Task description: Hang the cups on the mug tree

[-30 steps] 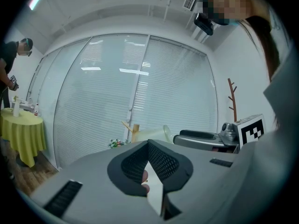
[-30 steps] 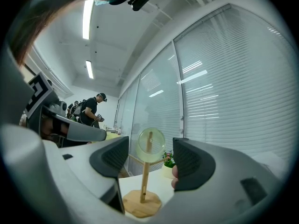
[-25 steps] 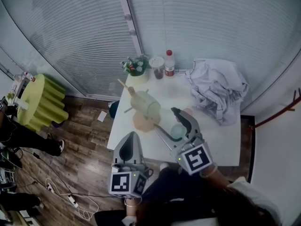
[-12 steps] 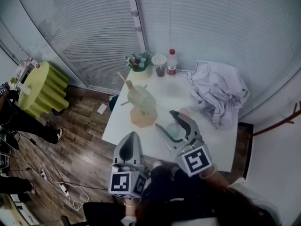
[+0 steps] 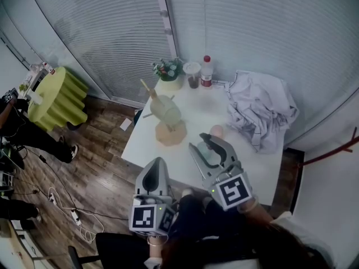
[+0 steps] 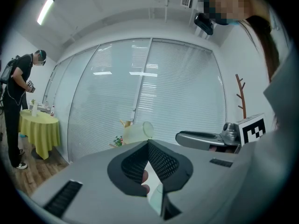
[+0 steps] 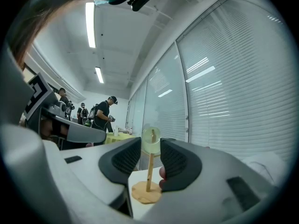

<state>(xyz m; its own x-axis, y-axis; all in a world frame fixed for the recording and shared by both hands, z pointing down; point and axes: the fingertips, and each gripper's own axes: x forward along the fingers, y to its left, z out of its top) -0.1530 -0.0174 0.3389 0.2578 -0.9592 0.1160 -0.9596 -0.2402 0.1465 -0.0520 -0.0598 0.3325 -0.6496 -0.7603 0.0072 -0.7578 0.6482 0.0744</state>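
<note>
Pale translucent cup [image 5: 206,154], from above, sat between the right gripper's [image 5: 198,142] part-open, just-closing jaws; wooden mug tree [image 5: 171,134] at 11 o'clock.

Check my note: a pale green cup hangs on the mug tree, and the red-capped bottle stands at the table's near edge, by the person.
Wrong on one point. The head view shows the red-capped bottle at the table's far edge, by the blinds and beside the plant. The pale green cup does hang on the mug tree.
</note>
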